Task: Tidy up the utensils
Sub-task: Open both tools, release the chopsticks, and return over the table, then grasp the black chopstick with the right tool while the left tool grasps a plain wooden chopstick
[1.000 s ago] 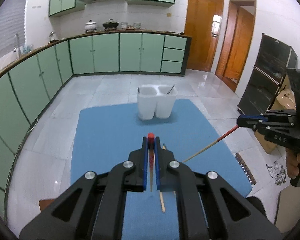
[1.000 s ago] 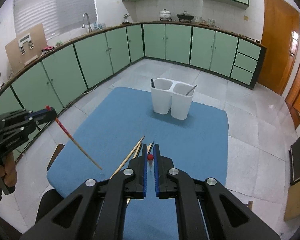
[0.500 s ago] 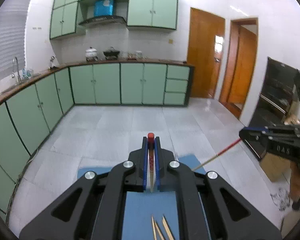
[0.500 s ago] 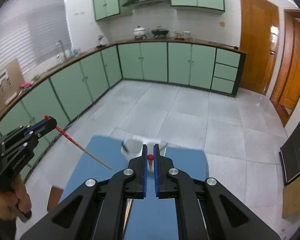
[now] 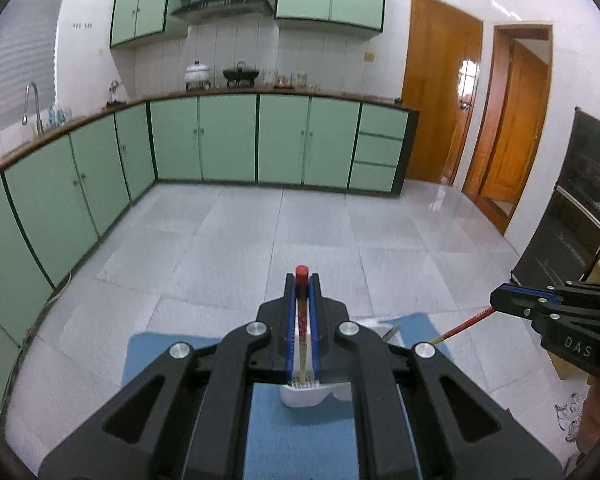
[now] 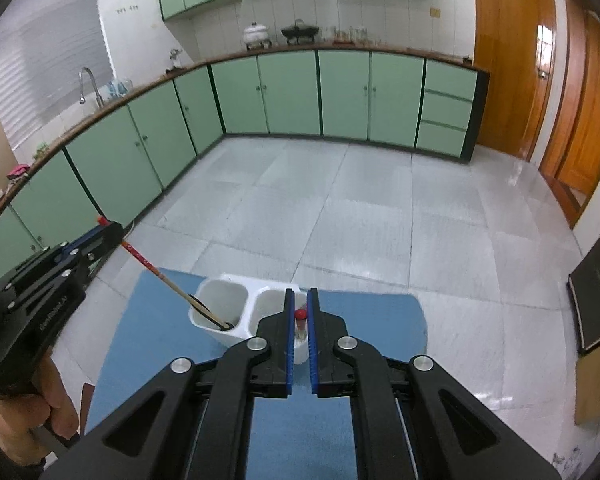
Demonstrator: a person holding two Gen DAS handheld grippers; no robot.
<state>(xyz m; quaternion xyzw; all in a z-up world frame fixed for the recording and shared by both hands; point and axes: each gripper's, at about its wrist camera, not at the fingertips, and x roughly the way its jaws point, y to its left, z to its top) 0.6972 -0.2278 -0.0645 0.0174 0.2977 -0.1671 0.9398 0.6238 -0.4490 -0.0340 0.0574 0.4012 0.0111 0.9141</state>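
My left gripper (image 5: 301,277) is shut on a wooden chopstick with a red cap (image 5: 301,271), which runs down between the blue pads. In the right wrist view that left gripper (image 6: 111,229) holds its chopstick (image 6: 156,272) slanting down, tip inside the left compartment of the white two-part holder (image 6: 236,292), beside a dark utensil handle. My right gripper (image 6: 299,292) is shut on a second red-capped chopstick (image 6: 300,314) above the holder's right compartment (image 6: 274,304). The left wrist view shows the right gripper (image 5: 495,304) at the right edge and only a sliver of the holder (image 5: 300,398).
The holder stands near the far edge of a blue mat (image 6: 148,320) on a low table over a grey tiled floor (image 6: 360,208). Green cabinets (image 6: 292,92) line the far wall, wooden doors (image 5: 440,92) lie right, with a black oven unit (image 5: 584,208).
Both grippers have moved forward over the mat to the holder, each still clamping its chopstick. The loose chopsticks on the mat have dropped out of view. The left chopstick's tip now sits in the left compartment.
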